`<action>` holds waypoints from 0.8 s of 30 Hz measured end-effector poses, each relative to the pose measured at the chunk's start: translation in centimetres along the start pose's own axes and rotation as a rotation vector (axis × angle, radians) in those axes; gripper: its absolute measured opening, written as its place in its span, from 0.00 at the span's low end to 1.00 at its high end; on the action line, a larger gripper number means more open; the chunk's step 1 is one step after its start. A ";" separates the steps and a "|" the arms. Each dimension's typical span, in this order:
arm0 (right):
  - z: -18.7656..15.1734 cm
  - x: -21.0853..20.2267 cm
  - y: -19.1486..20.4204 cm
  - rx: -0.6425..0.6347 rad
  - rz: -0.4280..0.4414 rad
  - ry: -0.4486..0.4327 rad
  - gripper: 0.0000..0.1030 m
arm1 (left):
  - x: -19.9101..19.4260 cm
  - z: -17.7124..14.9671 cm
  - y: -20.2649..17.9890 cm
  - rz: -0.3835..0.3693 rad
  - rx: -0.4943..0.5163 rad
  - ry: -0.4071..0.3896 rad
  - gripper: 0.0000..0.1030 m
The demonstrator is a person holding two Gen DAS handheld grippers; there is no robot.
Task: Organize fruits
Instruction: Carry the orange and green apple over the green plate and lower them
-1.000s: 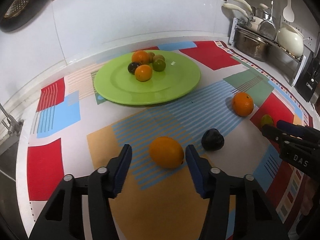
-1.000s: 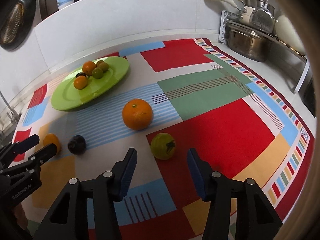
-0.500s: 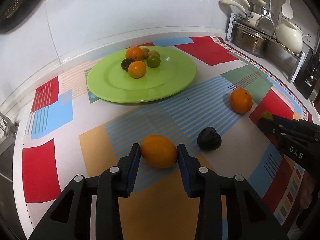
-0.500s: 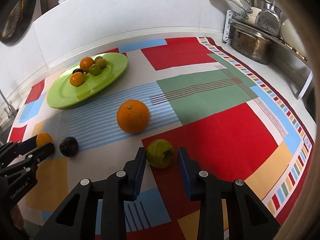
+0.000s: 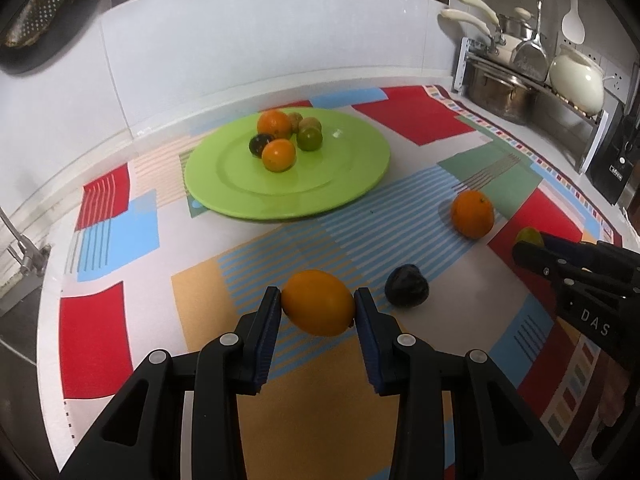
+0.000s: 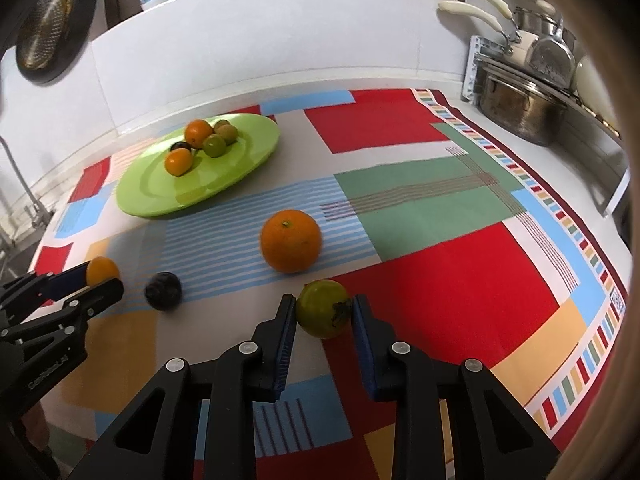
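Observation:
My left gripper point(image 5: 317, 304) is shut on a yellow-orange lemon-like fruit point(image 5: 318, 302), held just above the patterned mat. My right gripper point(image 6: 323, 312) is shut on a green fruit point(image 6: 322, 314), which also peeks out in the left wrist view point(image 5: 528, 236). A large orange point(image 6: 290, 240) and a dark plum point(image 6: 163, 291) lie loose on the mat between the grippers. A lime-green plate point(image 5: 348, 168) at the back holds several small fruits point(image 5: 279, 154). The plate also shows in the right wrist view point(image 6: 248, 156).
A colourful patterned mat point(image 6: 420, 216) covers the counter. A rack with pots and pans point(image 5: 504, 88) stands at the back right. A white wall runs behind the plate. A tap and sink edge point(image 5: 20, 256) are at the far left.
Both grippers have closed from open onto their fruits: the left on the yellow-orange fruit, the right on the green fruit. Both fruits now look slightly lifted.

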State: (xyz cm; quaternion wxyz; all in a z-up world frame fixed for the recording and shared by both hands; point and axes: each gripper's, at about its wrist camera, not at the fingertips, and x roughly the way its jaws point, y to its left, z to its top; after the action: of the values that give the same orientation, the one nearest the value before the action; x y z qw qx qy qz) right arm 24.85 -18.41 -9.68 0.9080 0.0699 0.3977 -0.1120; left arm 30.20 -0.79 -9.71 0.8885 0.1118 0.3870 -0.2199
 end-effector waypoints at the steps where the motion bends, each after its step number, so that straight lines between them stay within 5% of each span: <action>1: 0.1 -0.2 0.1 -0.004 0.005 -0.004 0.28 | -0.3 0.1 0.0 0.000 -0.001 -0.005 0.36; 24: 2.6 -6.1 1.5 -0.095 0.103 -0.154 0.28 | -7.1 2.2 -0.7 0.034 -0.014 -0.160 0.36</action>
State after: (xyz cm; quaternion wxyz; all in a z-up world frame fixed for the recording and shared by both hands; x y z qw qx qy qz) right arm 23.05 -16.58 -3.34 0.9427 0.0384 0.3275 -0.0512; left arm 27.01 -0.12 -3.01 0.9209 0.0944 0.3143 -0.2104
